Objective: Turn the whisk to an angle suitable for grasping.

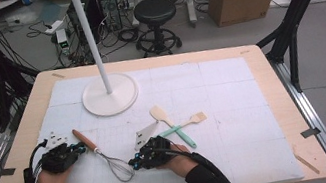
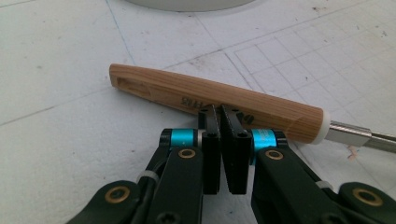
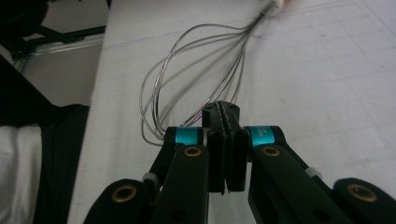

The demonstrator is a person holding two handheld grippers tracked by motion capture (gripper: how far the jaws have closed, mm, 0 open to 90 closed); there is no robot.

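Wooden-handled, the whisk (image 1: pixel 103 154) was laid slantwise on the white mat (image 1: pixel 242 148): handle (image 2: pixel 215 103) just past the left gripper (image 2: pixel 220 111), wires (image 3: pixel 196 74) before the right gripper (image 3: pixel 224 112); both jaw pairs were pressed together, empty.

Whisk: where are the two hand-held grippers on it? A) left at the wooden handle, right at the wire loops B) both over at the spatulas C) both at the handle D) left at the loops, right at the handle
A: in the left gripper view the left hand-held gripper sits shut at the whisk handle, and in the right gripper view the right hand-held gripper sits shut at the wire loops.

Tool (image 2: pixel 223 112) jaws together, tips at wooden whisk handle (image 2: pixel 187 95).
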